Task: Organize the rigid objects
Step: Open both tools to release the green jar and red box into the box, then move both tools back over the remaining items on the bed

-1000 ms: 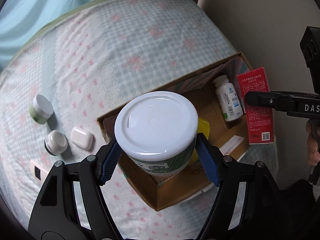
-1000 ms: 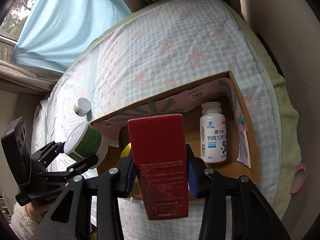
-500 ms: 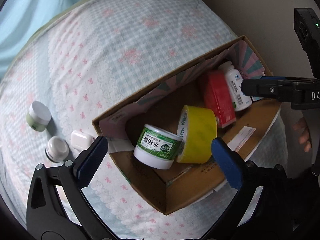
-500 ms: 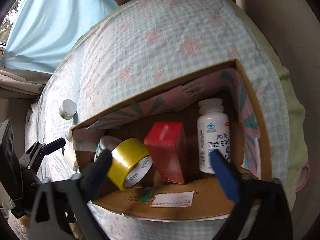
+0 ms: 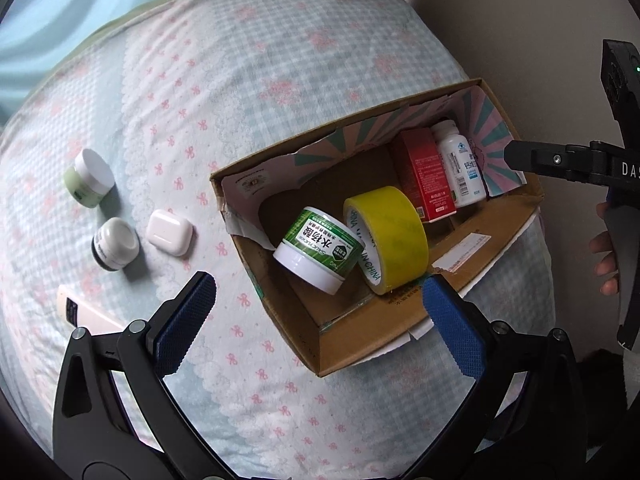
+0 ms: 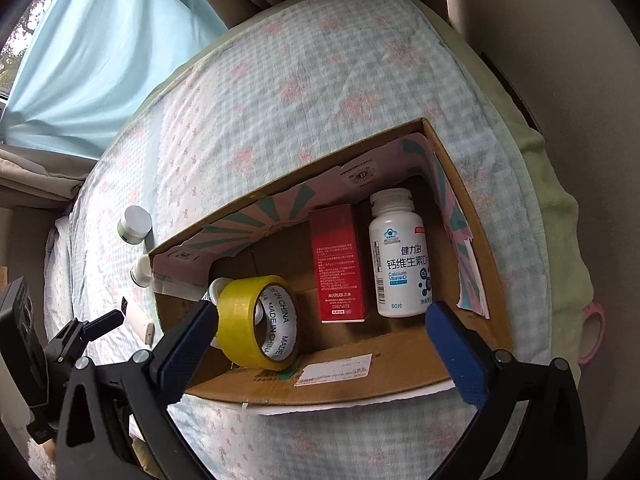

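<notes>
Green-labelled jar (image 5: 318, 255) now boxed, jaws wide.

Black fingers (image 5: 188, 320), blue textured pads

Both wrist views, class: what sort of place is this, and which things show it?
Most likely a bedroom: the cardboard box rests on a soft surface covered by a quilted floral bedspread, seemingly a bed, with a pale blue curtain by a window behind.
</notes>
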The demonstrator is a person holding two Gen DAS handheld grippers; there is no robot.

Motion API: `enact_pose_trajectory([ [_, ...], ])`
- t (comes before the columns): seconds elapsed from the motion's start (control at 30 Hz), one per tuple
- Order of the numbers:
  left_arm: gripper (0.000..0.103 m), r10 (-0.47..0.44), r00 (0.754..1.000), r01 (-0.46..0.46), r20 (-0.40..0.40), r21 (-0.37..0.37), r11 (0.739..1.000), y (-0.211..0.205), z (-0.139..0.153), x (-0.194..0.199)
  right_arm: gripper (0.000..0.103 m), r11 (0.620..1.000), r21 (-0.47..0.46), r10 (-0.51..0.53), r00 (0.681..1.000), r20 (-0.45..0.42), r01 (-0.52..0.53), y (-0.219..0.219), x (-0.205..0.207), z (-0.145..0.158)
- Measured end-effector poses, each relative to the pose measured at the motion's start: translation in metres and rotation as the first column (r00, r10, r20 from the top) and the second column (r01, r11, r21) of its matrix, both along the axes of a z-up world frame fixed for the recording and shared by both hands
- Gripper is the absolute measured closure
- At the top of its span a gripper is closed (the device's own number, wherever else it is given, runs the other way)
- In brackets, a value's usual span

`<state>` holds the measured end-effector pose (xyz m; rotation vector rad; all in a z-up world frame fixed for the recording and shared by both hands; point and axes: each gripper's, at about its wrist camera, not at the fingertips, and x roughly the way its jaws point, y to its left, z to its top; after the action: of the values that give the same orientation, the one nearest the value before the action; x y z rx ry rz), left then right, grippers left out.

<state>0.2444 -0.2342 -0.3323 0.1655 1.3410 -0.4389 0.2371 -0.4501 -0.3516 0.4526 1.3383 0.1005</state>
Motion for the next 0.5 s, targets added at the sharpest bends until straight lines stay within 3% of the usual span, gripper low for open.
enact_pose_trajectory([
  [0.3,0.000,0.054,0.996,-0.054,0.064,-0.010,0.998,0.024,0.046,-0.033,0.000,0.999,0.038,-0.017,0.999,0.040,0.015,0.009,-0.019,0.038],
  [0.5,0.000,0.152,0.984,-0.151,0.097,-0.018,0.988,0.060,0.076,-0.064,0.000,0.997,-0.049,0.058,0.991,0.124,-0.053,0.031,-0.034,0.073],
])
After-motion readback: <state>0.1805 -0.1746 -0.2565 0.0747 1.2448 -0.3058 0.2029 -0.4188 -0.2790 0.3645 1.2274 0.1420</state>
